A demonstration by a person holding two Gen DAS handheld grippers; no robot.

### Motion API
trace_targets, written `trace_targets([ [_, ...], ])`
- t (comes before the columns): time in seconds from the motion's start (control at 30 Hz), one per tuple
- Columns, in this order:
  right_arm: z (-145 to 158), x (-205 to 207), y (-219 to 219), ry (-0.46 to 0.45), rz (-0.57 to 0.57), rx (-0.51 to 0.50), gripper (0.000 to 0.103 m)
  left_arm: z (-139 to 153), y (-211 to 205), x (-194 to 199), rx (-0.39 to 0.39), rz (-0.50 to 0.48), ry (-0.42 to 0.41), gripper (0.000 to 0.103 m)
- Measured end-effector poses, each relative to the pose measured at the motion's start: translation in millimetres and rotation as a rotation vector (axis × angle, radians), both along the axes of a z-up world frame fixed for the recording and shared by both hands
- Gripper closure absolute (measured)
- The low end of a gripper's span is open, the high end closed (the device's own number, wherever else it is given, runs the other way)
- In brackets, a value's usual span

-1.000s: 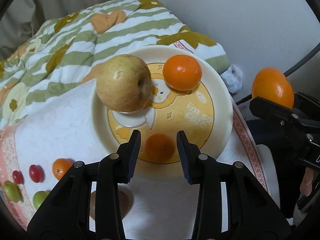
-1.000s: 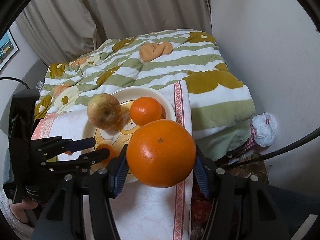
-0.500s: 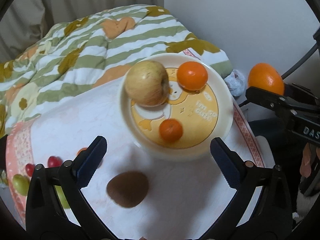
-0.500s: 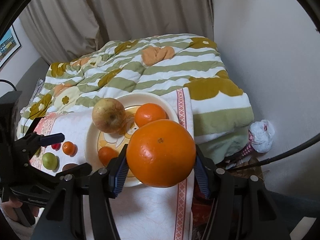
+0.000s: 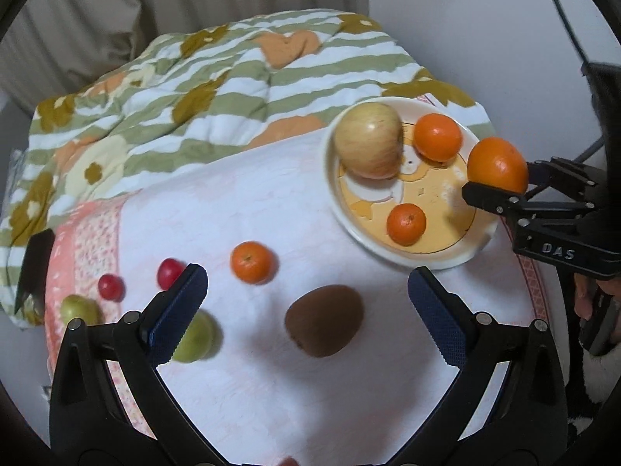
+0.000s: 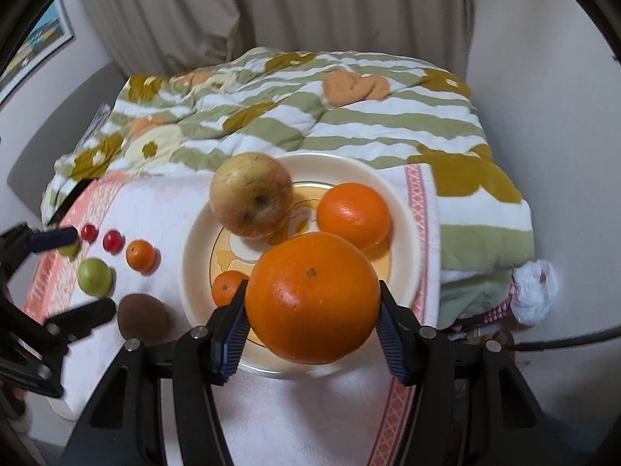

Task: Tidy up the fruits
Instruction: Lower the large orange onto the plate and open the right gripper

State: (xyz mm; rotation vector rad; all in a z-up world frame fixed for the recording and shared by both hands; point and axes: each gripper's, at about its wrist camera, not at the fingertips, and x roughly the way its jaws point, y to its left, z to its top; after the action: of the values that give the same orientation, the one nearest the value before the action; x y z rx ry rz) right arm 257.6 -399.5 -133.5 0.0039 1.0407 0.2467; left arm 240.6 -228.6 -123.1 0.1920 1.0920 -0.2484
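My right gripper is shut on a large orange and holds it over the near rim of a cream plate; it also shows in the left wrist view. The plate holds an apple, an orange and a small mandarin. My left gripper is open and empty, above a brown kiwi. A small mandarin, two red cherry-like fruits and two green fruits lie on the white cloth.
A striped green, white and orange quilt lies behind the cloth. Curtains and a white wall stand at the back. A white plastic bag and a black cable are at the right, below the cloth's edge.
My left gripper opened wide, letting go of the small mandarin on the plate, and drew back left over the loose fruit. My right gripper carried the large orange over the plate's rim.
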Motion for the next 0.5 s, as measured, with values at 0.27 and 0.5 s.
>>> trace_targets([
  [0.27, -25.0, 10.1, 6.0, -0.002, 0.072, -0.033, 0.048, -8.1, 20.9, -7.8, -0.038, 0.066, 0.041, 0.000],
  [0.5, -34.0, 9.1, 11.3, 0.010, 0.103, -0.053, 0.044, -8.9, 28.3, -11.9, -0.018, 0.102, 0.037, 0.000],
])
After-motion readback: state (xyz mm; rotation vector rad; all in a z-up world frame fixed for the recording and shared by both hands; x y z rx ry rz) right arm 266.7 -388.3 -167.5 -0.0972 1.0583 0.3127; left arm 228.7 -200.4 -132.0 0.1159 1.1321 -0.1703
